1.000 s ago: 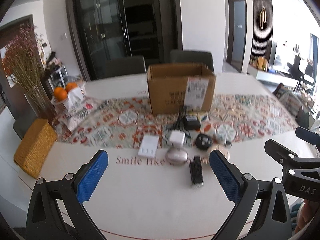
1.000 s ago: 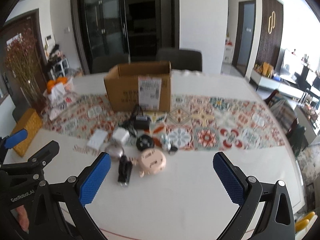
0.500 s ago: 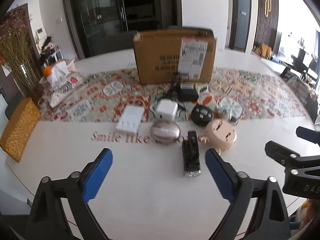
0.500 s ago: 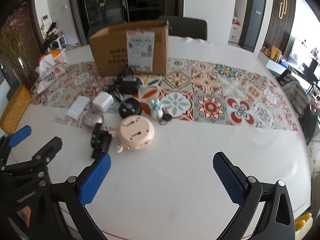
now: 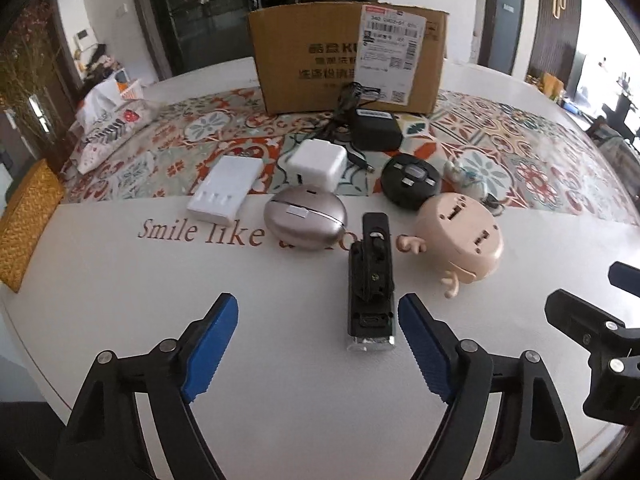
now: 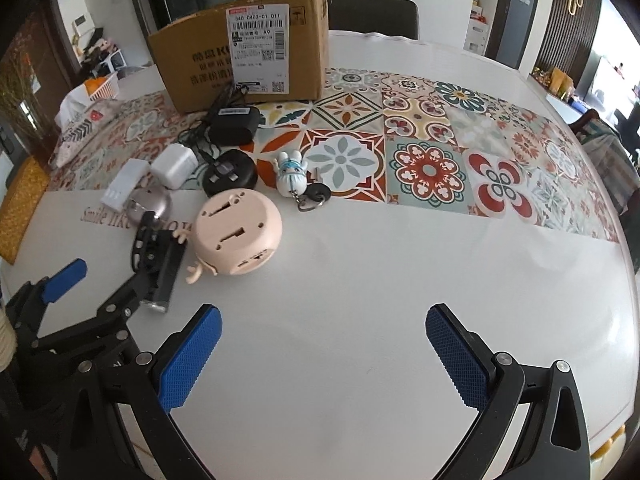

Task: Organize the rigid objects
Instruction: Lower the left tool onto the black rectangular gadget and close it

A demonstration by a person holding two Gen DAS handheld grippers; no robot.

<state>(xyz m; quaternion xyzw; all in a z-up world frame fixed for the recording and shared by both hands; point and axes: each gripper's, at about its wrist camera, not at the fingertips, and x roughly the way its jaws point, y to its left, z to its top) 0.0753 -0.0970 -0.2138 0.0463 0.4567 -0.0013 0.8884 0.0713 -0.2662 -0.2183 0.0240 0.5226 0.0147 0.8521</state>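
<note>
Small items lie in a cluster on the white table (image 5: 200,280), in front of an open cardboard box (image 5: 348,56). Among them are a black bar-shaped device (image 5: 370,288), a silver oval case (image 5: 306,220), a pink round toy (image 5: 458,240), a white cube charger (image 5: 316,162), a flat white charger (image 5: 226,190), a black round puck (image 5: 410,178) and a black adapter (image 5: 376,128). My left gripper (image 5: 316,320) hovers low with its jaws closing. The bar's near end lies between them by the right pad, untouched. My right gripper (image 6: 323,320) is open over bare table, to the right of the toy (image 6: 236,236).
A patterned runner (image 6: 440,152) crosses the table, and a small figurine keychain (image 6: 292,176) lies on its near edge. A woven yellow basket (image 5: 24,224) and a tissue pack (image 5: 108,128) sit at the left. Dark chairs stand behind the box. The table's rounded edge lies close below both grippers.
Both grippers have come down and forward toward the table, so the items look larger and nearer. The left jaws have narrowed, and the black bar now lies between them.
</note>
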